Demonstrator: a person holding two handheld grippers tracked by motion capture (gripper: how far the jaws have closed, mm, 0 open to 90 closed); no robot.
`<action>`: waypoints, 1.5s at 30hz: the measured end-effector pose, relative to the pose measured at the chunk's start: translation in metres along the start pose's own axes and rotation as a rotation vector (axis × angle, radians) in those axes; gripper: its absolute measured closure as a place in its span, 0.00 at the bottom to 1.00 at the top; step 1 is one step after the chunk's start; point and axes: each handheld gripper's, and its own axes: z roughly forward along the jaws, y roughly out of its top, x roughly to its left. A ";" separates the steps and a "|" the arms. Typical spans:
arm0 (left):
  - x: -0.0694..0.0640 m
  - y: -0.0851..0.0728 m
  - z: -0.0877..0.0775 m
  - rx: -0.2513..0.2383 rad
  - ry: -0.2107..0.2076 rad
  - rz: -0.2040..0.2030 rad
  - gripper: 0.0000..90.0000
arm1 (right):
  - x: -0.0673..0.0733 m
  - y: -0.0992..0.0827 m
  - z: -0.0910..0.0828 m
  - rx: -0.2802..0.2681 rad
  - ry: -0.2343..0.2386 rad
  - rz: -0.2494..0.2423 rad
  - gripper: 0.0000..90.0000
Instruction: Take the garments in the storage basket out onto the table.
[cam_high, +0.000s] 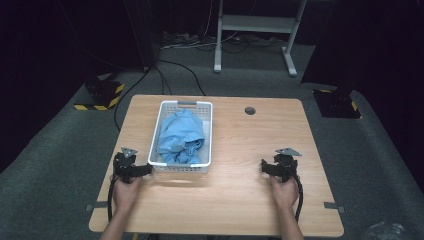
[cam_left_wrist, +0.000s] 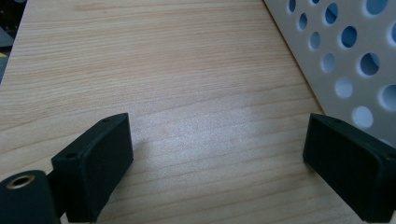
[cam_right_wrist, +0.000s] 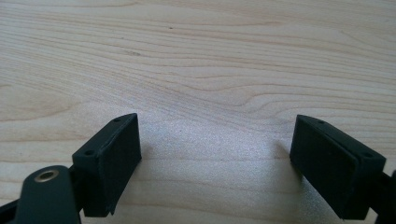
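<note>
Centrally, a crumpled light-blue cloth garment (cam_high: 181, 136) lies inside a white perforated plastic basket (cam_high: 207, 134) on the pale wooden table (cam_high: 250, 175). Soft, light and limp, it is probably best pinched at a raised fold. Left gripper (cam_high: 131, 169), just beside the basket, and right gripper (cam_high: 278, 169), well apart: jaws spread, empty.

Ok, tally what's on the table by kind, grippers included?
White perforated basket: 1
Blue cloth, bundled inside the basket: 1
Grippers, both open: 2, left gripper by the basket, right gripper apart
Total: 4
</note>
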 end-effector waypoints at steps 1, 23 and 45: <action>0.000 0.000 0.000 0.000 0.000 0.001 0.09 | 0.000 0.000 0.000 0.000 0.000 0.000 0.18; 0.001 0.000 0.000 -0.003 -0.014 -0.003 0.09 | -0.002 0.004 -0.005 0.024 0.058 0.023 0.09; 0.001 0.000 0.000 -0.002 -0.012 0.001 0.09 | 0.011 0.010 -0.023 -0.051 0.200 0.030 0.07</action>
